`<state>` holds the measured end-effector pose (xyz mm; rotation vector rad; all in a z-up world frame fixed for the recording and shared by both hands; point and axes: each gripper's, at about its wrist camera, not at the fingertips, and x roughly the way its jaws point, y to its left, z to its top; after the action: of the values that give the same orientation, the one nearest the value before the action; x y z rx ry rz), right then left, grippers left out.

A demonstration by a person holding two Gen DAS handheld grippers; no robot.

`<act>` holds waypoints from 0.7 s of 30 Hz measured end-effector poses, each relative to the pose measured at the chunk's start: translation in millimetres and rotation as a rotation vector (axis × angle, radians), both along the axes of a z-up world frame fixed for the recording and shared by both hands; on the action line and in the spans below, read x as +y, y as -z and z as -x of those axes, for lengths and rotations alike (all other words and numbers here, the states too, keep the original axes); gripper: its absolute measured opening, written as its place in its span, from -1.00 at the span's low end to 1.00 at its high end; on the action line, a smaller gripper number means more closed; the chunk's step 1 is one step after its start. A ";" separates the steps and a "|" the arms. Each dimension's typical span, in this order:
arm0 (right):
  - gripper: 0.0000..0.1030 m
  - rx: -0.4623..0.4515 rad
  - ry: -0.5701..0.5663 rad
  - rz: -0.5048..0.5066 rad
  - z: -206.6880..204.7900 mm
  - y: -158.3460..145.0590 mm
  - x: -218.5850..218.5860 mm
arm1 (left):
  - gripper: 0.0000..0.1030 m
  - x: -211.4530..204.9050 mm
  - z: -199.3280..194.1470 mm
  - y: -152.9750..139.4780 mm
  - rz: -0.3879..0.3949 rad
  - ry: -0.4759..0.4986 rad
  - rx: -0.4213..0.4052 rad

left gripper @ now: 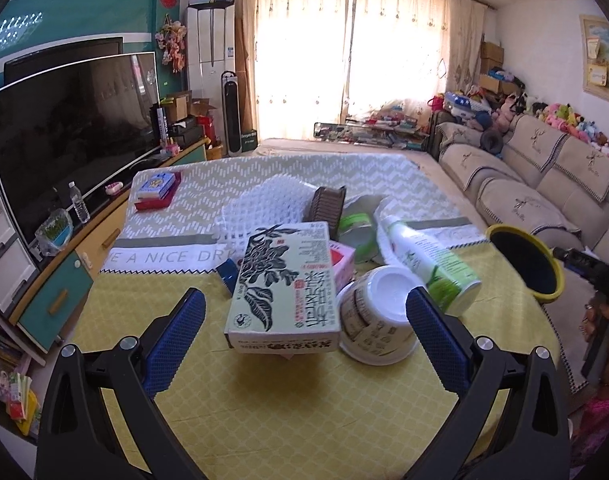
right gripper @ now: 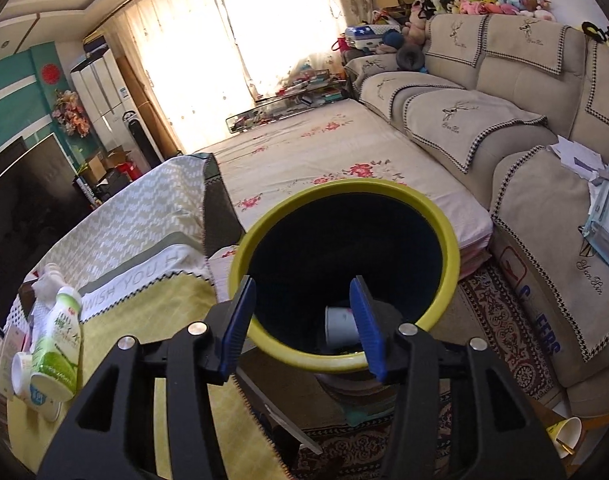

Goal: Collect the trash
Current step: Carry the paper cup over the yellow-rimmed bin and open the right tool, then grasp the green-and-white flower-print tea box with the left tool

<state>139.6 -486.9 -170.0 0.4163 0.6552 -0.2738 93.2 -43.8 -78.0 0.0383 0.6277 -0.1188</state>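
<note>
On the yellow-clothed table (left gripper: pixel 304 412) we see the trash heaped together: a flat printed carton (left gripper: pixel 286 286) lying on top, an overturned paper bowl (left gripper: pixel 378 322) just to its right, and a green-and-white drink bottle (left gripper: pixel 428 264) tipped over the bowl. A pink packet (left gripper: pixel 342 262) peeks from beneath the carton, with white bubble wrap (left gripper: pixel 264 200) and a dark ribbed tray (left gripper: pixel 327 206) behind. Our left gripper (left gripper: pixel 304 338) hovers before the carton, its blue-padded fingers (left gripper: pixel 176 338) spread wide to either side of carton and bowl, holding nothing.

Beside the table stands the yellow-rimmed bin (right gripper: pixel 444 240), dark inside, with a white paper cup (right gripper: pixel 338 326) lying at its bottom. Our right gripper (right gripper: pixel 304 328) is poised over the bin's near rim, fingers apart and empty. In this view the same bottle (right gripper: pixel 56 344) lies at the table's edge to the left.

A beige sofa (right gripper: pixel 504 100) lines the right wall, another paper cup (right gripper: pixel 566 436) on the patterned rug (right gripper: pixel 500 320) beneath it, and a large television (left gripper: pixel 68 136) faces it.
</note>
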 end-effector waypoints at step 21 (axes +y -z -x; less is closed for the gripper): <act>-0.06 0.030 -0.069 -0.023 -7.8 9.0 18.9 | 0.93 14.3 -50.3 50.3 -0.038 -0.027 0.090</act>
<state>147.4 -468.0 -179.0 0.4117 0.7016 -0.2078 143.5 -29.5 -128.3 0.0610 0.7205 -0.0829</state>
